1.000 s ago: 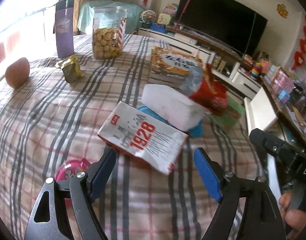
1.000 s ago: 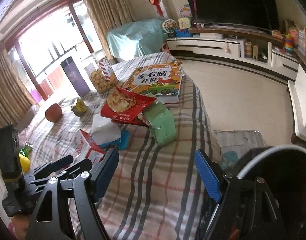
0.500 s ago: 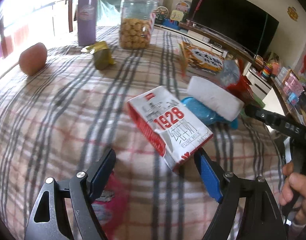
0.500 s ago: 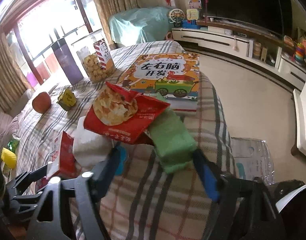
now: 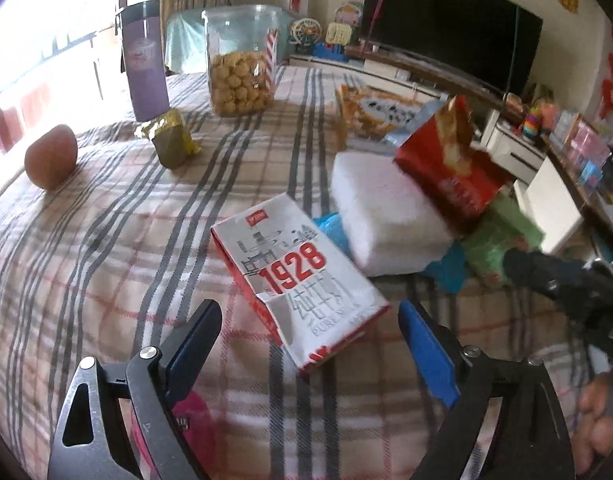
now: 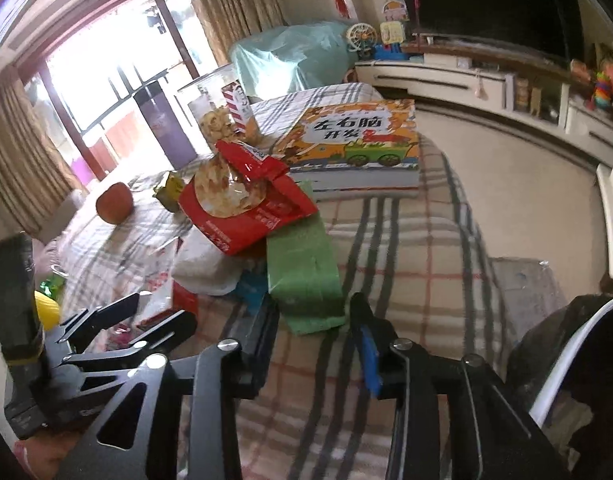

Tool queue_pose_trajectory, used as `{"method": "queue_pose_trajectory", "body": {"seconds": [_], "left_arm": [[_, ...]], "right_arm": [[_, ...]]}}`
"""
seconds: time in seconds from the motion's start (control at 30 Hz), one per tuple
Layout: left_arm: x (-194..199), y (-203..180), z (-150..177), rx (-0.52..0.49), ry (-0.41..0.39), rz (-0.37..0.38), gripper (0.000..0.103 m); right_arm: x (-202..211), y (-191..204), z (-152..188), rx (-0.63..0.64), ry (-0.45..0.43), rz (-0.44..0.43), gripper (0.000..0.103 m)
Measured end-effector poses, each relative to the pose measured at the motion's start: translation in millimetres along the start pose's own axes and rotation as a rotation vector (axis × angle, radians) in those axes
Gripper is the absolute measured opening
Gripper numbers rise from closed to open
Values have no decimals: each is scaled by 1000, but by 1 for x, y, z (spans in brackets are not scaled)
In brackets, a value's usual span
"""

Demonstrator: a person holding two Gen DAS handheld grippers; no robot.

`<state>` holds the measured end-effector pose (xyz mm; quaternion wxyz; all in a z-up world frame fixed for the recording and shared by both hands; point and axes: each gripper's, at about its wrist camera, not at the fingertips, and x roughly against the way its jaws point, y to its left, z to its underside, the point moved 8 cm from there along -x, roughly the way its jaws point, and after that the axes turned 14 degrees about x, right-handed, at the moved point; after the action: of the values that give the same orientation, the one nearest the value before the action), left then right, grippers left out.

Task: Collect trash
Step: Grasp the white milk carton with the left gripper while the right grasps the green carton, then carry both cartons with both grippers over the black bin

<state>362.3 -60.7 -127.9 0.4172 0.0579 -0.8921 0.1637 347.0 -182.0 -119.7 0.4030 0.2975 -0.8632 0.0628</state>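
- Left wrist view: plaid cloth covers the table (image 5: 106, 248), with a cookie jar (image 5: 240, 68), a purple cup (image 5: 144, 64) and a TV behind.
- Your white-and-red milk carton (image 5: 298, 284) lies flat on the cloth, its near end between and just ahead of the left gripper (image 5: 310, 344). It looks crumpled at that end, so judge it empty, light and easily crushed; take it across the narrow sides near that end.
- Left jaws stand wide and are opening; neither pad touches the carton.
- A red snack bag (image 5: 450, 168) leans over a white tissue pack (image 5: 386, 216) beyond it.
- Right wrist view: same table, window and curtains at left, a picture book (image 6: 358, 140) further back, a dark bin (image 6: 566, 360) at lower right.
- Your green wrapper (image 6: 302, 276) lies on the cloth, partly under the red snack bag. It looks soft, thin and perhaps slippery; pinch the near end.
- Right gripper (image 6: 314, 332) is closing with the wrapper's near end between its jaws; whether the pads already press it, you cannot tell.
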Motion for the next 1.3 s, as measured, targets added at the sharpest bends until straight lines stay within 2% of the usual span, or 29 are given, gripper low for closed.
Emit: {"method": "queue_pose_trajectory", "body": {"seconds": [0.1, 0.17, 0.2, 0.23, 0.33, 0.4, 0.43, 0.47, 0.63, 0.77, 0.8, 0.87, 1.07, 1.3], "left_arm": [[-2, 7, -2, 40, 17, 42, 79], [-1, 11, -3, 33, 12, 53, 74], [0, 14, -4, 27, 10, 57, 68], [1, 16, -3, 22, 10, 60, 62], [5, 27, -2, 14, 15, 80, 54], [9, 34, -1, 12, 17, 91, 53], [13, 36, -1, 7, 11, 99, 54], [17, 38, -1, 4, 2, 102, 54], [25, 33, -4, -17, -57, 63, 76], [15, 26, -7, -34, -72, 3, 76], [10, 25, -7, -44, -68, -22, 73], [3, 23, -5, -46, -49, -20, 48], [24, 26, 1, -30, -79, 26, 46], [59, 18, 26, -43, -76, 144, 46]], "right_arm": [[-3, -5, -2, -15, -6, 3, 54], [-8, -6, -5, -19, -9, 5, 61], [-10, -5, -6, -20, -10, -2, 63], [-14, -4, -7, -23, -13, -16, 65], [-19, -1, -8, -28, -15, -30, 64], [-20, 2, -7, -29, -12, -37, 57], [-18, 4, -6, -32, -11, -41, 42], [-15, 6, -3, -36, -8, -41, 37], [3, 9, 10, -58, -20, -35, 34], [12, 10, 24, -76, -12, -32, 34], [14, 10, 27, -84, -12, -32, 34], [21, 10, 35, -103, -17, -35, 33], [44, 13, 49, -143, -51, -43, 33], [57, 25, 63, -125, -42, -40, 35]]}}
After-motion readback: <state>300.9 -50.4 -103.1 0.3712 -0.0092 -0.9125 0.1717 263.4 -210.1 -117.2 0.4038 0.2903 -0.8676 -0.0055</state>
